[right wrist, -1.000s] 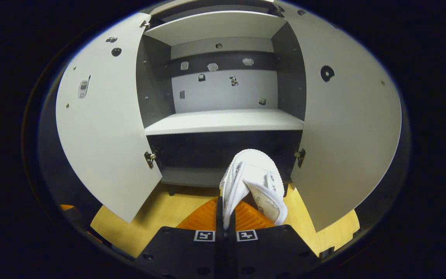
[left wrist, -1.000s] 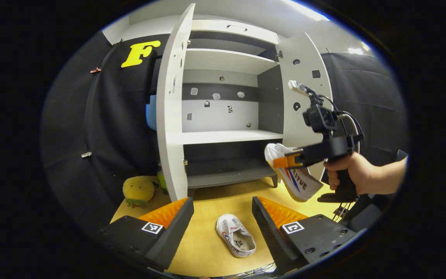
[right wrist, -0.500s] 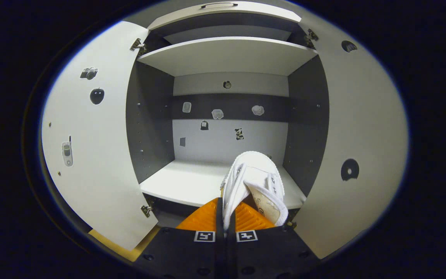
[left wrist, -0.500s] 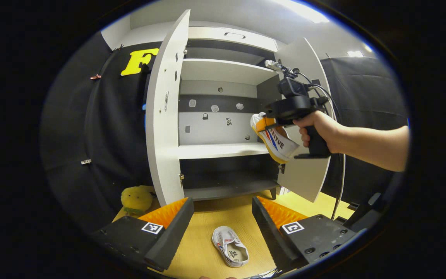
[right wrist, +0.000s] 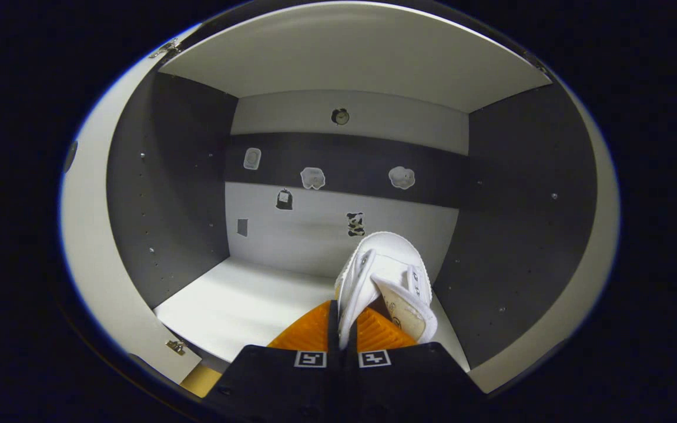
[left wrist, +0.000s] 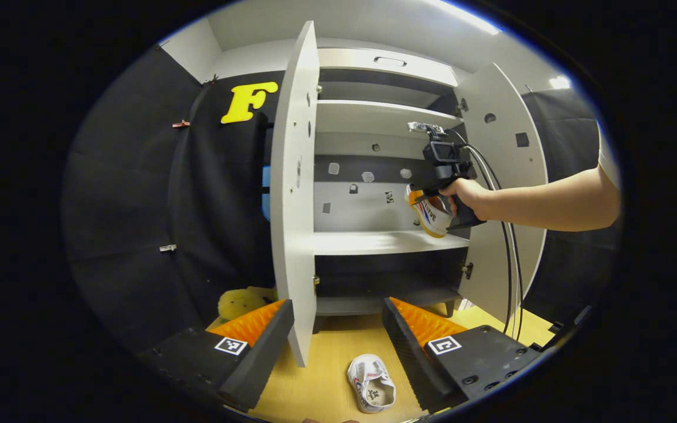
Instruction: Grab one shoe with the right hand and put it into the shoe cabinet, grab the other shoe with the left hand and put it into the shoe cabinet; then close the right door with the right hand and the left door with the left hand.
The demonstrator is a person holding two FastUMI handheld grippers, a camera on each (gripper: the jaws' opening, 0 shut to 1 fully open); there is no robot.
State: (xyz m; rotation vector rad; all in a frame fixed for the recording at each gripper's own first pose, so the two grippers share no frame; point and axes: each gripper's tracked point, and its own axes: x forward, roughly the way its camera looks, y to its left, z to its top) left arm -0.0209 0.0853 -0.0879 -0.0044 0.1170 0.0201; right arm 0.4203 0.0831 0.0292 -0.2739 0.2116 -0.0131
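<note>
Right gripper clamps white shoe, lower centre of right gripper view, inside cabinet above middle shelf. Left gripper wide apart; second shoe bottom centre on floor.

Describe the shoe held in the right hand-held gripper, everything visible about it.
The shoe is a white, canvas-looking sneaker with a pale insole showing through its opening and red and blue stripes on its side. The right hand-held gripper pinches one side wall of its upper between shut fingers, toe pointing into the cabinet. It hangs tilted just above the right end of the white middle shelf, near the dark right wall; contact with the shelf cannot be told.
</note>
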